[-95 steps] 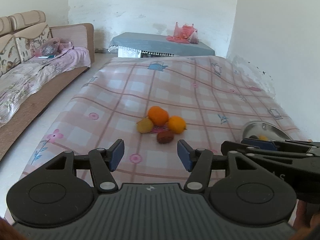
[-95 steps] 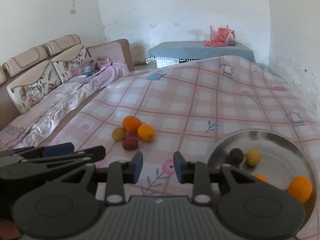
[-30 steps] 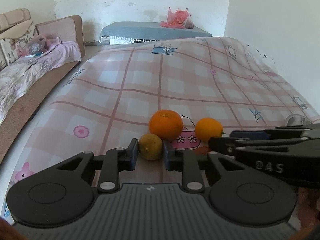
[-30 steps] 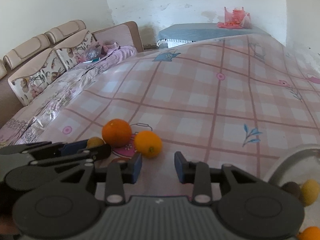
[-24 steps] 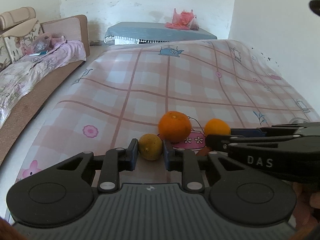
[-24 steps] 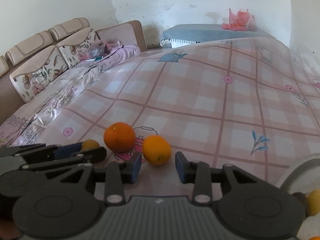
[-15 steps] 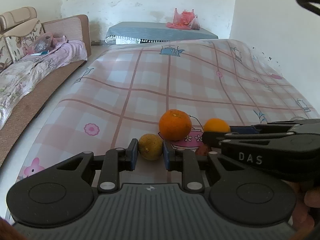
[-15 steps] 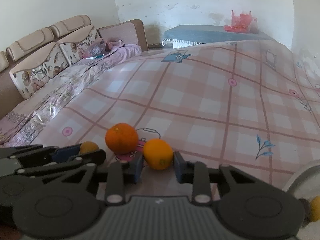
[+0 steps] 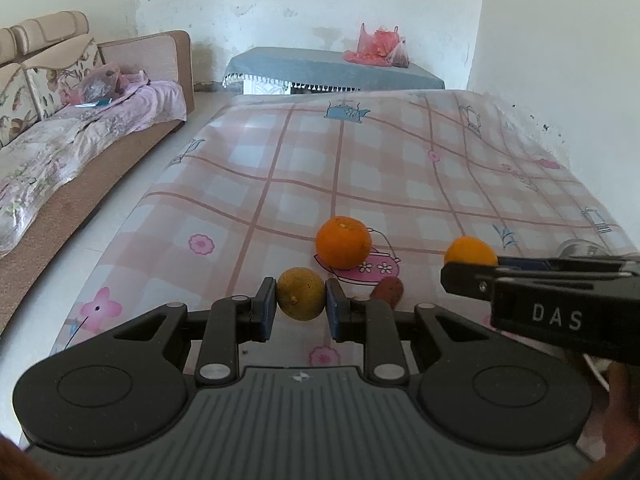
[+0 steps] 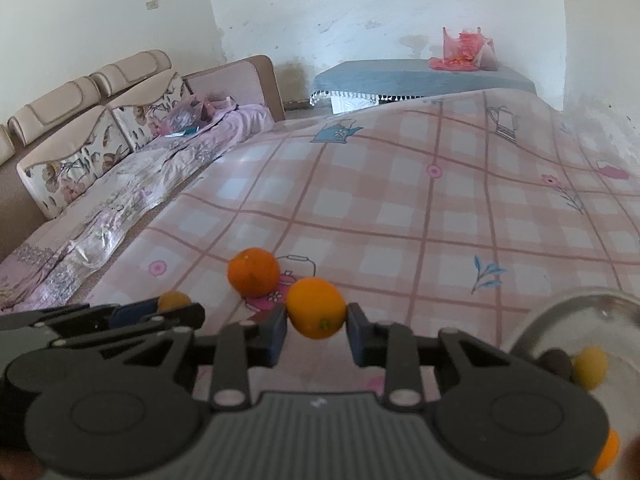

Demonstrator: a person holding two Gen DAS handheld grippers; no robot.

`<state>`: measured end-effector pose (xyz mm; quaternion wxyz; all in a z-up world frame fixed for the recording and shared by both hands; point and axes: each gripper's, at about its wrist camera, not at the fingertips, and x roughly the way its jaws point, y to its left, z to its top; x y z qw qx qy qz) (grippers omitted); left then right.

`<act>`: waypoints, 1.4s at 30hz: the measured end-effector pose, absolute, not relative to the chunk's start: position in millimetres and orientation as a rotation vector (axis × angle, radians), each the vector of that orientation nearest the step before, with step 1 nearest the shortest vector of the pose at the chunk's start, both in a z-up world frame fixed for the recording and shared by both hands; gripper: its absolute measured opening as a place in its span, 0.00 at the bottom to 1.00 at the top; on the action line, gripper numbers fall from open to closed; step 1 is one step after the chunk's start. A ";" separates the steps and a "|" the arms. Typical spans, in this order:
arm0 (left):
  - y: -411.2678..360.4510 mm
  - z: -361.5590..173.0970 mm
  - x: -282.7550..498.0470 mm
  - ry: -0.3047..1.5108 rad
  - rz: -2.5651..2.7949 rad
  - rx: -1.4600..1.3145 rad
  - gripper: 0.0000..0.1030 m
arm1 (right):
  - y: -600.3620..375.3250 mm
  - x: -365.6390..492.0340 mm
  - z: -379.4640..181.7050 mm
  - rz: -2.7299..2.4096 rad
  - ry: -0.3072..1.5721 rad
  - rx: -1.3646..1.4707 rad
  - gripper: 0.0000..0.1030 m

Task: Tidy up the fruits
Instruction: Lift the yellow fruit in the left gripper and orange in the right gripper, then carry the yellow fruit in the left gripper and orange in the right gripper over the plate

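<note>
My left gripper (image 9: 301,307) is shut on a yellow-green citrus fruit (image 9: 301,294), low over the checked tablecloth (image 9: 360,168). Just beyond it a large orange (image 9: 343,242) rests on the cloth, and a small brown fruit (image 9: 389,291) lies to the right of my fingers. My right gripper (image 10: 316,334) is shut on a smaller orange (image 10: 316,308), held a little above the cloth; that orange (image 9: 470,251) peeks over the right gripper's side in the left wrist view. The large orange (image 10: 253,271) sits behind and to the left of it.
A steel bowl (image 10: 560,312) at the lower right holds a dark fruit (image 10: 554,360), a yellow fruit (image 10: 590,366) and an orange (image 10: 608,454). A sofa (image 9: 60,140) runs along the left. A blue-covered low table (image 9: 332,68) with red bags stands at the back wall.
The right gripper closed onto the smaller orange and lifted it slightly off the cloth, moving right of the large orange. The left gripper kept its hold on the yellow-green fruit.
</note>
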<state>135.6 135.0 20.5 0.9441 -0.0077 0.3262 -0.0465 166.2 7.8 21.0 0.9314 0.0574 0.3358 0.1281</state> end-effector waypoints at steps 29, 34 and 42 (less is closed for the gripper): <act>116.6 35.7 90.6 0.602 -0.077 -0.003 0.26 | -1.7 91.1 50.9 0.211 0.632 0.116 0.29; 114.9 36.3 86.6 0.595 -0.080 -0.009 0.26 | -2.3 81.3 54.4 0.207 0.622 0.108 0.29; 114.8 35.3 84.0 0.590 -0.086 -0.012 0.26 | -4.5 66.7 55.4 0.200 0.610 0.099 0.29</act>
